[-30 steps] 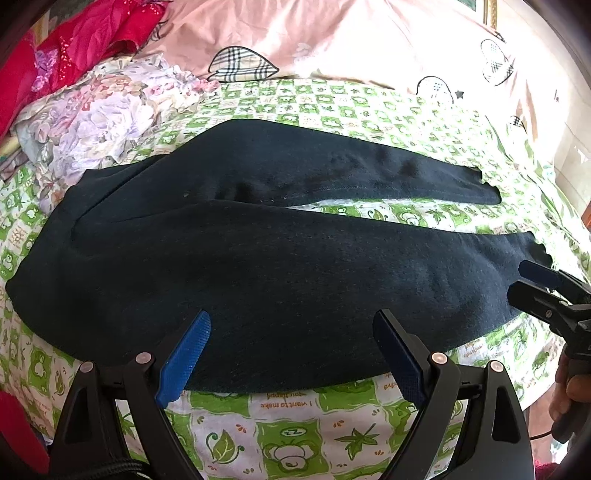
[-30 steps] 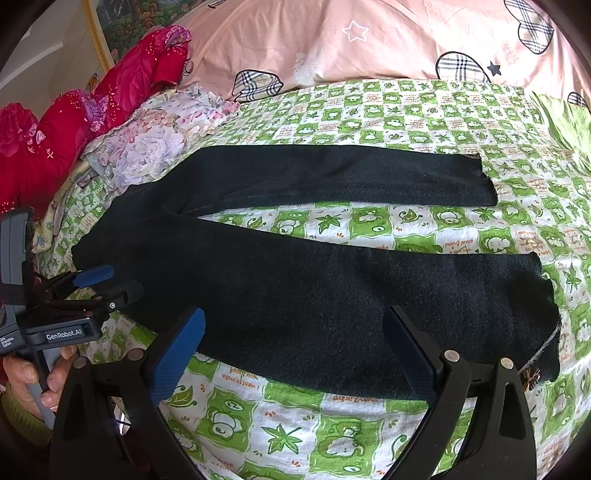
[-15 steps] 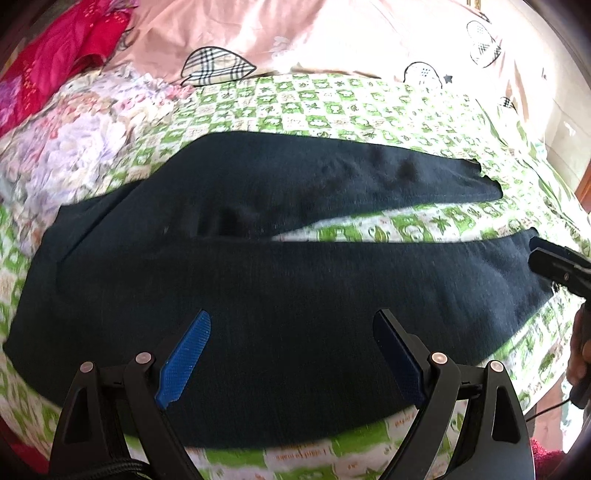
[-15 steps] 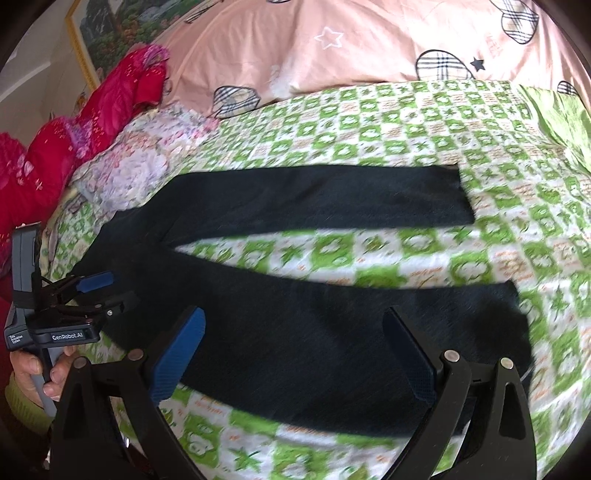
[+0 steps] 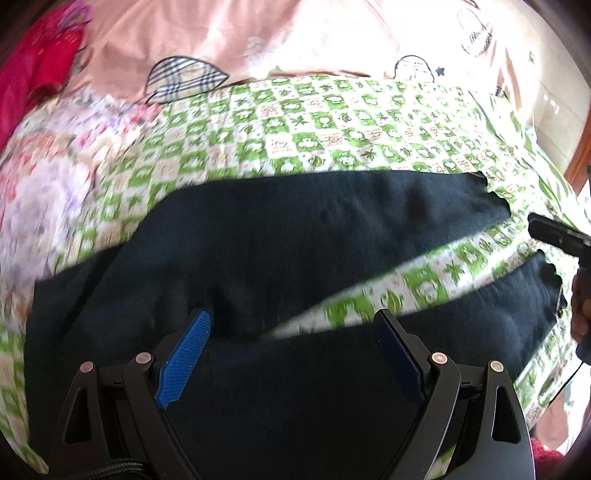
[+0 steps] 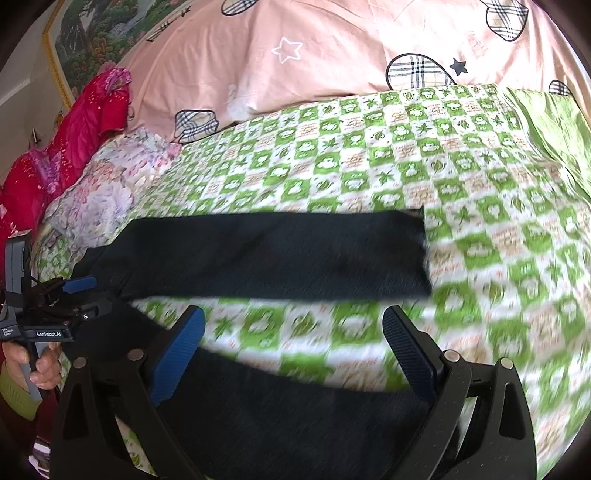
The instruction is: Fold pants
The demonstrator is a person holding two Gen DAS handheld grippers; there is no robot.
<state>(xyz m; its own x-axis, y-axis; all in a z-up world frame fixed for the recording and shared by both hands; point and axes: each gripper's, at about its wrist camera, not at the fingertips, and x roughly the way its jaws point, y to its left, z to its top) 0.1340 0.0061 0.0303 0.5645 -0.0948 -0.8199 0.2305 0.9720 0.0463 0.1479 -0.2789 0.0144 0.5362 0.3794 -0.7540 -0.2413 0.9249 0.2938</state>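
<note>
1. Right wrist view shows a bed covered by a green-and-white checked sheet (image 6: 406, 155); behind it lies a pink quilt (image 6: 332, 55) with plaid hearts and stars; at the left are a floral pillow (image 6: 99, 192), red cloth (image 6: 74, 129) and a framed picture (image 6: 103, 33) on the wall.
2. Dark pants (image 6: 277, 254) lie flat on the sheet, near the front edge of the bed; the cloth is plain and almost black; much of both views is blurred.
3. The two legs spread in a narrow V; sheet shows between them; the far leg ends in a straight cuff.
4. The long axis runs across the bed, left to right; the waist is at the left, the cuffs point to the right; in the left wrist view the pants (image 5: 295, 240) fill the lower half.
5. The left gripper (image 5: 291, 354) is released, its jaws wide over the waist part, holding nothing.
6. The right gripper (image 6: 293, 354) is released too, above the near leg; a hand (image 6: 40, 365) holds the other tool's handle at the left edge.
</note>
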